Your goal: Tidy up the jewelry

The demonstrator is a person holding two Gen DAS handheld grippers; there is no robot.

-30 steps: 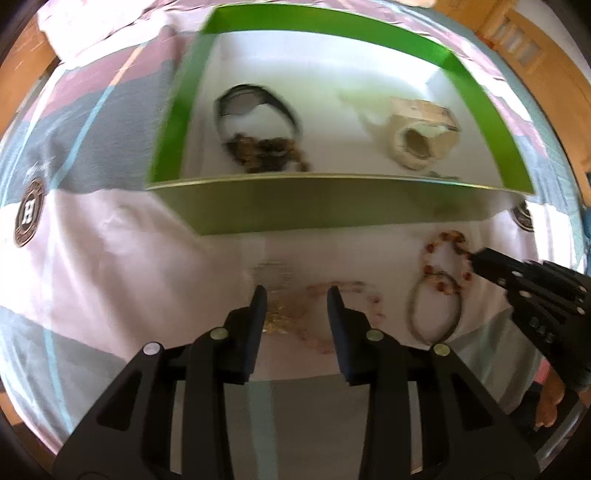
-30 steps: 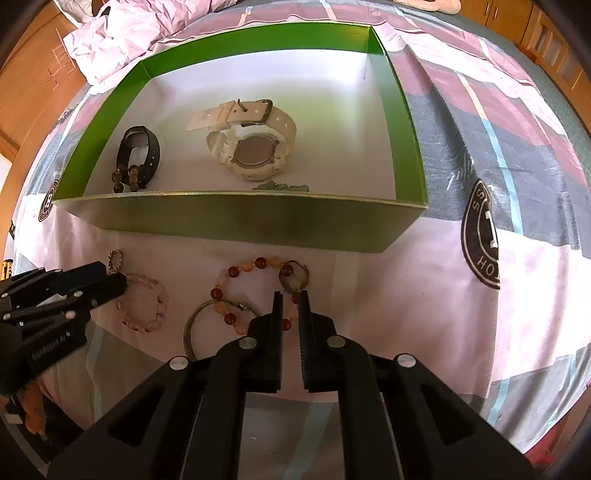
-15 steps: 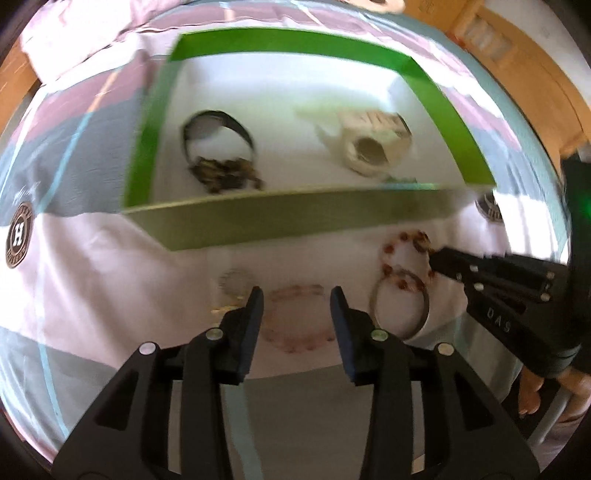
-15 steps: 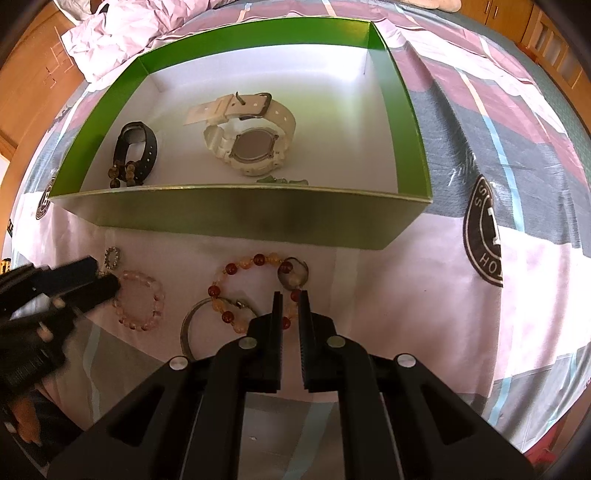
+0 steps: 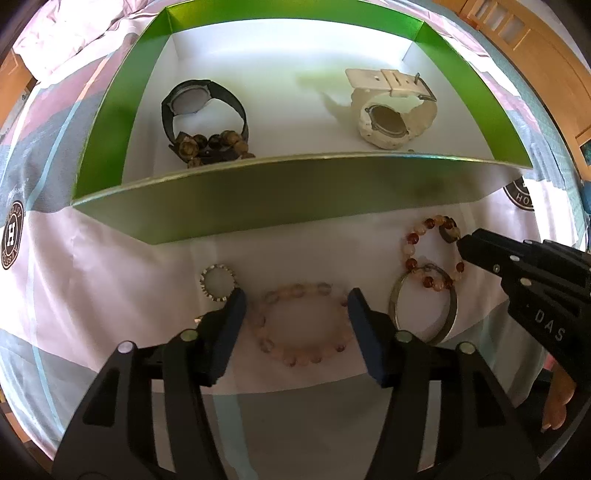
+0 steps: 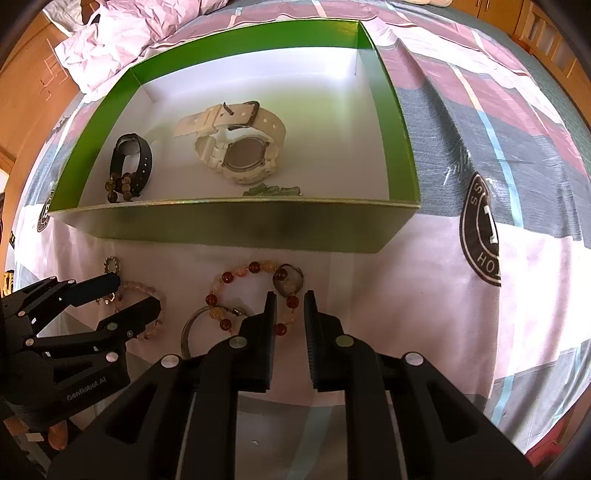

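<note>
A green box (image 5: 280, 192) (image 6: 236, 225) with a white floor holds a black watch (image 5: 201, 105) (image 6: 131, 162), brown beads (image 5: 207, 144), a white watch (image 5: 391, 114) (image 6: 240, 147) and a small green piece (image 6: 273, 191). On the sheet in front lie a pink bead bracelet (image 5: 301, 326) (image 6: 146, 291), a small silver ring (image 5: 218, 282) (image 6: 112, 264), an amber bead bracelet (image 5: 432, 254) (image 6: 251, 295) and a metal bangle (image 5: 424, 310) (image 6: 192, 328). My left gripper (image 5: 295, 306) (image 6: 136, 291) is open, its fingers on either side of the pink bracelet. My right gripper (image 6: 290, 306) is open a little over the amber bracelet's beads.
The box stands on a bed with a patterned pink, grey and maroon sheet (image 6: 480, 155). A crumpled pink quilt (image 6: 122, 29) lies at the back left. Wooden furniture (image 5: 535, 48) stands at the back right.
My left gripper has opened wider and moved right, now straddling the pink bracelet. My right gripper has opened slightly over the amber bracelet.
</note>
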